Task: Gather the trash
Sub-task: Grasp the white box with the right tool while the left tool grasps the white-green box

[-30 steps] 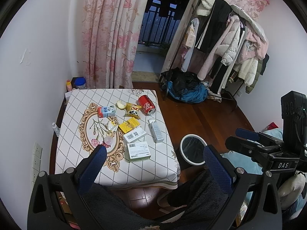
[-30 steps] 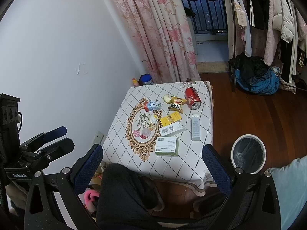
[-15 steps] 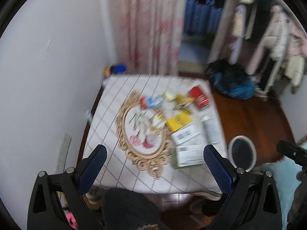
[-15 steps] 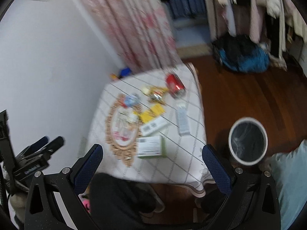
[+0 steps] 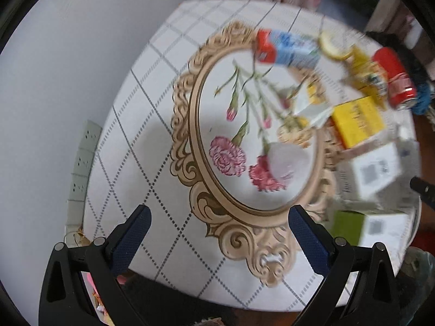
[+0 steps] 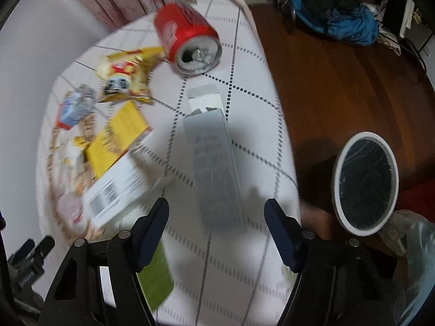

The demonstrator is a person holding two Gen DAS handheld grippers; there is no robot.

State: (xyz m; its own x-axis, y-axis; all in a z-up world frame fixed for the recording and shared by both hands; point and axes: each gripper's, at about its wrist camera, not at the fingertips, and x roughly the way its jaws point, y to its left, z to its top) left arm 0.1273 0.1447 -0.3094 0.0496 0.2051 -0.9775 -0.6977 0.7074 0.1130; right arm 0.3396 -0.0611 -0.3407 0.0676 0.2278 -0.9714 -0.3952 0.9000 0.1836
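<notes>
Left gripper (image 5: 217, 224): both blue-padded fingers (image 5: 130, 237) are spread wide apart, with nothing between them. The black finger mounts occupy the lower corners of the left wrist view. The unit is tilted downward.

Right gripper (image 6: 216, 217): the jaws stand apart, somewhat narrower than on the left unit, and grip nothing. Its blue pads (image 6: 282, 233) point forward and down. The left gripper's black body appears blurred at the lower left edge of the right wrist view; the right unit's black tip shows at the right edge of the left wrist view.
</notes>
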